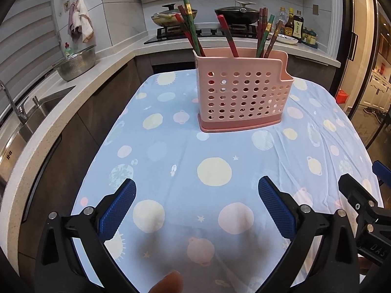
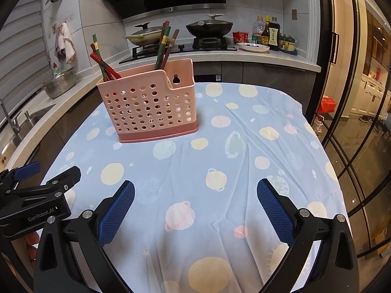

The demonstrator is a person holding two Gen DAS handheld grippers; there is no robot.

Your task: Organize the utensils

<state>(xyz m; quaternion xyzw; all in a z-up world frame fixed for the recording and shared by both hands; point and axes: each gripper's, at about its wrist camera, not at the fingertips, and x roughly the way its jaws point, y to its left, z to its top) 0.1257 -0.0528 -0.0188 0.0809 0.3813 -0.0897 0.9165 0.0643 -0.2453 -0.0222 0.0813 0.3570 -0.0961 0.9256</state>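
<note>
A pink perforated utensil holder [image 1: 240,95] stands upright on the table with the blue planet-print cloth [image 1: 171,146]. Several red, green and brown chopsticks [image 1: 193,29] stand in it, leaning left and right. In the right wrist view the holder [image 2: 149,108] sits at the far left of the table, with chopsticks [image 2: 163,46] in it. My left gripper [image 1: 196,207] is open and empty, low over the near edge. My right gripper [image 2: 195,207] is open and empty, also near the front edge. Each gripper shows at the side of the other's view.
A kitchen counter with a sink [image 1: 29,119] and a steel bowl [image 1: 75,63] runs along the left. A stove with two pans [image 1: 237,14] and sauce bottles [image 1: 293,24] is behind the table. Glass doors [image 2: 354,122] stand at the right.
</note>
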